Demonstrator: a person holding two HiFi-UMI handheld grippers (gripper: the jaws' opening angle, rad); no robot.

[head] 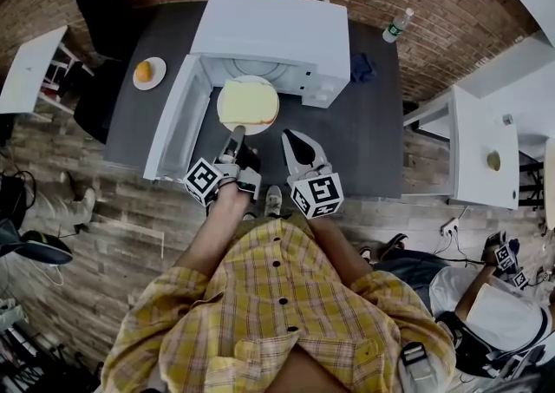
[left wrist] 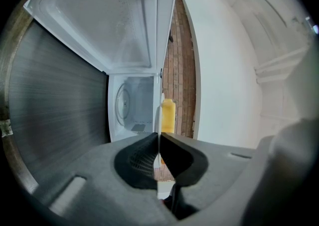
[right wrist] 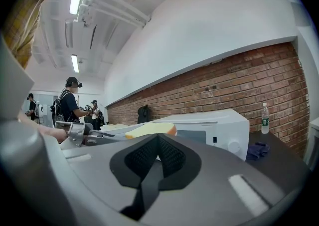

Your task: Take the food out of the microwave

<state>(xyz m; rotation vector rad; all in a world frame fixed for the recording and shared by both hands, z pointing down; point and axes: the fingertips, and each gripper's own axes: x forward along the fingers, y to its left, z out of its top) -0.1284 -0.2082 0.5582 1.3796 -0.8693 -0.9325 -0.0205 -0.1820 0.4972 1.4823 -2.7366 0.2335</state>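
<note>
left gripper (head: 236, 133): jaws narrow, clamped on the near rim of the plate (head: 222, 105). In its own view (left wrist: 158, 142) the rim shows as a thin white edge between the pads.
right gripper (head: 293, 141): jaws together with nothing between them (right wrist: 158, 140). It is just to the right of the left gripper, near the plate but not touching it.
food (head: 250, 102): pale yellow slab with a browner edge, lying flat on the plate just ahead of the left gripper's tips. It also shows in the left gripper view (left wrist: 168, 115) and ahead-left of the right gripper (right wrist: 149, 129).
plate position: held off the table (head: 373, 140), at the mouth of the microwave (head: 270, 36). Can't tell if the far rim is clear of the opening.
microwave: white, straight ahead of both grippers. The cavity with its turntable (left wrist: 124, 103) lies beyond the left gripper's jaws.
door (head: 178, 127): swung open, to the left of the left gripper.
orange (head: 143, 72): on a small plate, well off to the left past the door.
bottle (head: 397, 25): far right of the right gripper, near the brick wall.
cloth (head: 362, 66): dark blue, on the table just right of the microwave.
</note>
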